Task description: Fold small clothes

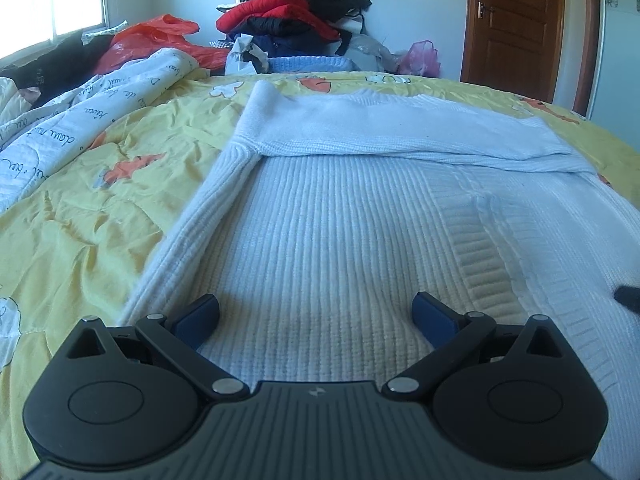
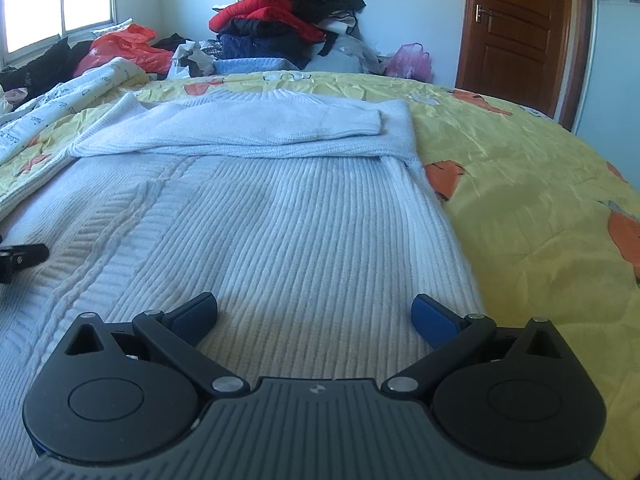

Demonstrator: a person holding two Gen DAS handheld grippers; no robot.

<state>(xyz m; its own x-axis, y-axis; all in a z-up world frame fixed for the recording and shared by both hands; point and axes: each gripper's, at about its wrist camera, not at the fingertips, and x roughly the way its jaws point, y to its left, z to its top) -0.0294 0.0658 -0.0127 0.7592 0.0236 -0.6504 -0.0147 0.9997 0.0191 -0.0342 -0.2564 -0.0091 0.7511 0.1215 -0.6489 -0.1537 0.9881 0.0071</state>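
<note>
**Sweater laid flat on the yellow bedspread, both grippers spread above it**

Sweater (image 1: 328, 232), white and ribbed, lies flat on the yellow bedspread (image 1: 80, 208). Vertical ribs run down its body, with a cable-knit band (image 2: 132, 216) along the middle. Both sleeves are folded across the chest at the far end, one over the other (image 2: 256, 128). The left gripper (image 1: 316, 314) hangs over the near part of the knit, jaws wide apart, holding nothing. The right gripper (image 2: 314, 314) is likewise spread and empty, near the garment's right edge.
</note>
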